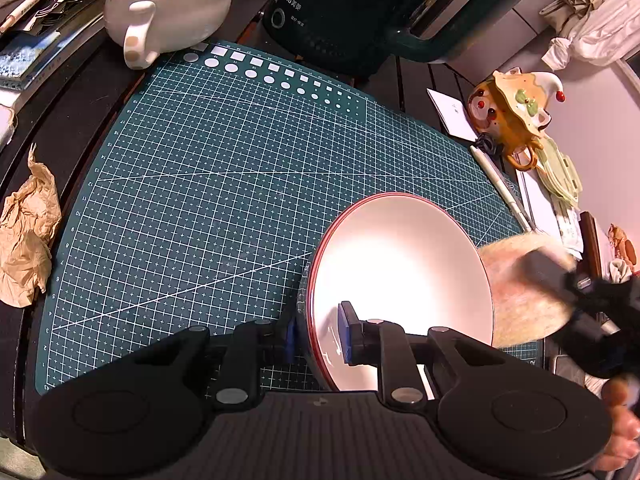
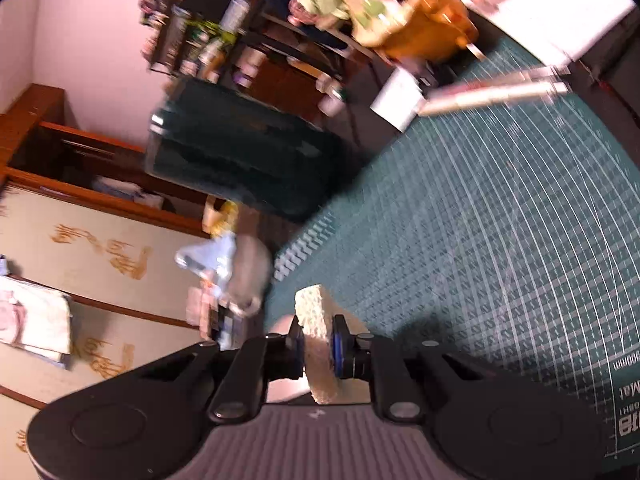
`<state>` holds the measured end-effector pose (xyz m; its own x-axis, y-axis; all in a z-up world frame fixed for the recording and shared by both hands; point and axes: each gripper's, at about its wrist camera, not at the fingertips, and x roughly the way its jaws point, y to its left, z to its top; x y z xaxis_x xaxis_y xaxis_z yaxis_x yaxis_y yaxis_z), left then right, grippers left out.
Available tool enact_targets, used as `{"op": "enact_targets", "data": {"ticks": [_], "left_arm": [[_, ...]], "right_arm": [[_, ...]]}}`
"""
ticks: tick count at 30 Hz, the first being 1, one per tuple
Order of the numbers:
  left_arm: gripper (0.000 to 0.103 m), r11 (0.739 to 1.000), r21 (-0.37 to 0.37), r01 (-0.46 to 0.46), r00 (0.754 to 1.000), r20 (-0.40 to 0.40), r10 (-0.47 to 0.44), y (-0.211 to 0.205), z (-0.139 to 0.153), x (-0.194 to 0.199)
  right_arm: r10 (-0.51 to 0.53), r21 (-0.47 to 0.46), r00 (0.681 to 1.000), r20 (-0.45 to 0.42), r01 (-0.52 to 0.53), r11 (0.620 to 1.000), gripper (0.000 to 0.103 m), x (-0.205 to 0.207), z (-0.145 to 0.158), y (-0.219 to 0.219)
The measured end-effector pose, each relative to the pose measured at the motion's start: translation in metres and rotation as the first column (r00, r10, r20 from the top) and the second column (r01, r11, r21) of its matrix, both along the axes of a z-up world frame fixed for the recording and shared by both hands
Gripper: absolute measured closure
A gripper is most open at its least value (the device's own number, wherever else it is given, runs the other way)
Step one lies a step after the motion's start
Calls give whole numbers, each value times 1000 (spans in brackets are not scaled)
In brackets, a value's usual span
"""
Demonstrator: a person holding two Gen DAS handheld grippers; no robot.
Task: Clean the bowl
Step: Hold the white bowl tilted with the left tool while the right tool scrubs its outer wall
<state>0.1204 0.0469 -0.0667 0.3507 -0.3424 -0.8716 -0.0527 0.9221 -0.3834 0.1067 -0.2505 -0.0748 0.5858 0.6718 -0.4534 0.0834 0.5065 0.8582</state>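
On the green cutting mat (image 1: 208, 184), the left gripper (image 1: 320, 334) is clamping the white bowl's (image 1: 400, 256) near rim; the right gripper (image 2: 316, 346) is squeezing a pale sponge (image 2: 316, 316) at the bowl's far side.

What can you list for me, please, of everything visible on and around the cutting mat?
bowl: one, white with red rim, tilted on the mat's near right part.
sponge: one, pale yellow, at the bowl's right edge.
cutting mat: one, dark green, gridded, table centre.
teapot: one, grey with blue lid, far left.
appliance: one, dark green, behind the mat.
orange teapot: one, right of the mat.
crumpled paper: one, tan, left edge.
pen: one, white, along the mat's right border.
left hand-held gripper: black, clamped on the bowl's rim.
right hand-held gripper: black, squeezing the sponge.
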Motion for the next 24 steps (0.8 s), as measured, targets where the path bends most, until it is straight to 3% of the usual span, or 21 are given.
{"op": "enact_targets", "data": {"ticks": [5, 13, 16, 24], "left_arm": [[83, 1000, -6, -10, 1000, 1, 10, 1, -1, 1], [82, 1000, -19, -12, 997, 72, 13, 2, -2, 13], [82, 999, -44, -29, 998, 49, 31, 8, -1, 14], [80, 1000, -10, -14, 999, 41, 15, 3, 12, -1]], "right_arm": [[16, -6, 998, -64, -16, 1000, 91, 0, -16, 7], [40, -5, 995, -95, -41, 999, 90, -17, -12, 3], [21, -4, 996, -84, -21, 1000, 90, -16, -12, -3], [-2, 15, 1000, -19, 2, 1000, 91, -6, -2, -6]]}}
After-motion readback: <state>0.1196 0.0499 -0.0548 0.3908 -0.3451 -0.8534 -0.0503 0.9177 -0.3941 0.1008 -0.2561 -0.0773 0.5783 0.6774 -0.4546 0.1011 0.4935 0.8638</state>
